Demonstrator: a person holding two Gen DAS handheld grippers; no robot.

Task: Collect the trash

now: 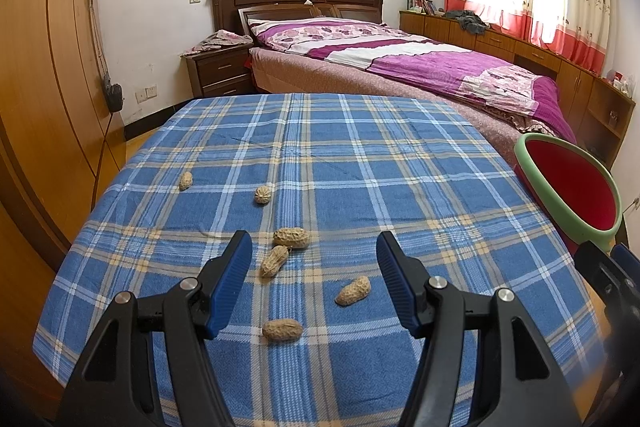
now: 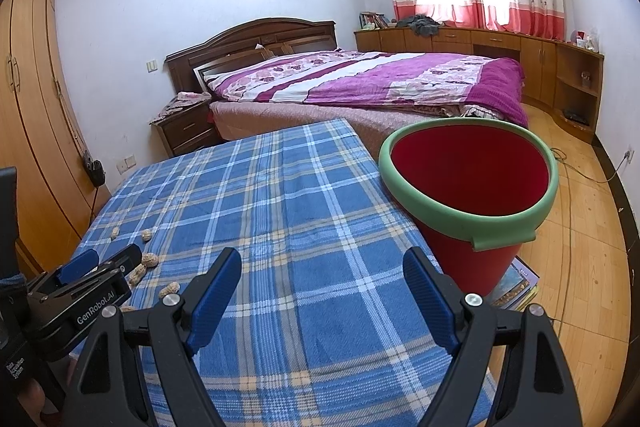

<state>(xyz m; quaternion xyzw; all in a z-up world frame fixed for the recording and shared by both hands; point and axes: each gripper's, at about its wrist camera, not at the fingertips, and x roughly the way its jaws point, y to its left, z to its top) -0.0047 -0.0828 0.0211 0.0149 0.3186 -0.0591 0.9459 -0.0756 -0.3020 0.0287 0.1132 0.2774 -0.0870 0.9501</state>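
Several peanut shells lie on the blue plaid tablecloth (image 1: 360, 155). In the left wrist view one shell (image 1: 291, 237) sits just ahead of the left finger, and others (image 1: 274, 261) (image 1: 353, 291) (image 1: 282, 329) lie on the cloth below the open span. My left gripper (image 1: 313, 237) hovers above them, open and holding nothing. My right gripper (image 2: 323, 253) is open over bare cloth, also holding nothing. A red bucket with a green rim (image 2: 472, 263) stands just off the table's right edge, close to the right finger. The left gripper (image 2: 108, 259) shows at the left of the right wrist view.
Two more shells (image 1: 185, 181) (image 1: 263, 194) lie farther left on the cloth. The bucket rests on a stack of books (image 2: 516, 287) on the wooden floor. A bed (image 1: 400, 67) stands behind the table, a wardrobe (image 1: 48, 67) to the left, and low cabinets (image 2: 520, 51) under the window.
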